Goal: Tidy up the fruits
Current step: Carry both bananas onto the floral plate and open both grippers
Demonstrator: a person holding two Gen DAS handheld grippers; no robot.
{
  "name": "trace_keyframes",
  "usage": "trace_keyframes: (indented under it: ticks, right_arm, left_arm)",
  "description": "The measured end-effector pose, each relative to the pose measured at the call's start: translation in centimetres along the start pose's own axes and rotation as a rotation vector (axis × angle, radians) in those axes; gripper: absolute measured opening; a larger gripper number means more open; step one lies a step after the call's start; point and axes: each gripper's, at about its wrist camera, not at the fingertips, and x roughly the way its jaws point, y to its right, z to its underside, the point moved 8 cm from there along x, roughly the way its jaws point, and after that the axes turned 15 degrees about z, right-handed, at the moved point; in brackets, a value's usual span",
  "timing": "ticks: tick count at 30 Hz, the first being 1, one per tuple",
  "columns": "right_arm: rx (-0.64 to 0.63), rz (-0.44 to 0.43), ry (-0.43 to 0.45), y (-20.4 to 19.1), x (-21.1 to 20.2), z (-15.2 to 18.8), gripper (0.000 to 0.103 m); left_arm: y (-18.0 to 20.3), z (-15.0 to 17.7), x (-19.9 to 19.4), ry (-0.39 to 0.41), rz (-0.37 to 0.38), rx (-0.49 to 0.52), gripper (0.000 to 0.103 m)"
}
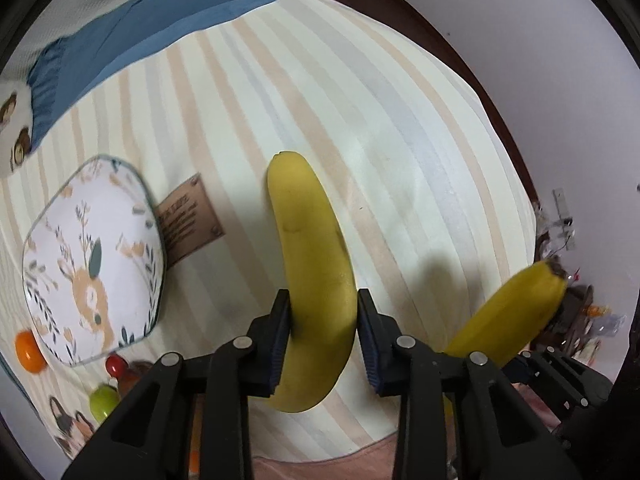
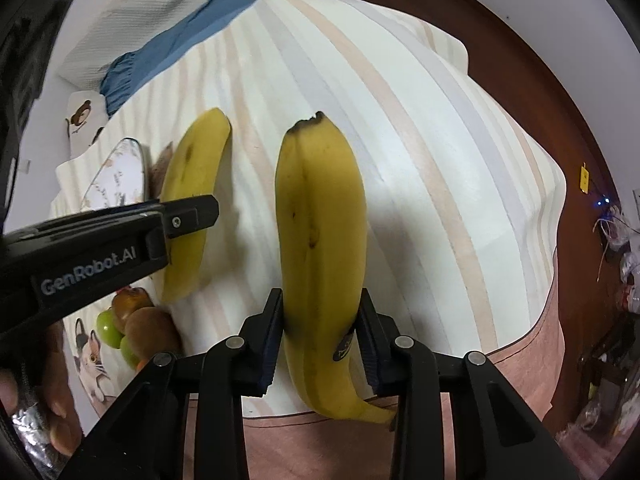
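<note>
**Both Claws Loaded: Bananas Lifted Clear of the Bed**

Status. The left claw (image 1: 322, 334) is closed tight on a banana (image 1: 316, 264), pads pressing its lower half. The right claw (image 2: 320, 334) is likewise clamped on a second banana (image 2: 320, 248), which carries a dark sticker near the grip. Both fruits appear to hang above the striped bed cover (image 1: 400, 120), not resting on it.

Step in hand. Judged as transport: both bananas are picked and held side by side, well apart from each other.

Next move. A patterned plate (image 1: 94, 256) lies to the left, with an orange (image 1: 29, 350), a green fruit (image 1: 103, 402) and brown kiwis (image 2: 150, 326) near it. Delivery likely calls for carrying each banana toward that group, lowering until it rests, then releasing one claw at a time.
</note>
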Motion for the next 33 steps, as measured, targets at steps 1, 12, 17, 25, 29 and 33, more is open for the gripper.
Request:
trace_keyframes:
  ticks: [1,12,17,25,29,33]
  right_arm:
    - [0.000,-0.007,0.005,0.1,-0.5,-0.1,0.036]
    - [-0.054,-0.078,0.082,-2.4,-6.6,-1.7,0.036]
    - [-0.108,-0.115,0.112,-6.1,-8.9,-2.3,0.036]
    - [-0.202,-0.218,0.086,-13.1,-11.3,-3.7,0.036]
    - [-0.222,-0.314,0.008,-17.2,-11.3,-4.0,0.036]
    - [-0.212,-0.393,-0.101,-21.1,-9.6,-5.0,0.036]
  left_arm:
    - [-0.3,0.3,-0.6,0.005,0.015,-0.011,0.029]
    - [-2.4,2.0,-10.7,0.173,0.112,-0.079,0.029]
    - [-3.0,1.5,-15.9,0.247,0.104,-0.107,0.029]
    - [-8.3,2.8,-17.8,0.292,0.009,-0.213,0.029]
    - [-12.1,3.4,-17.8,0.284,-0.031,-0.269,0.029]
    - [-15.9,3.5,-17.5,0.252,-0.075,-0.305,0.029]
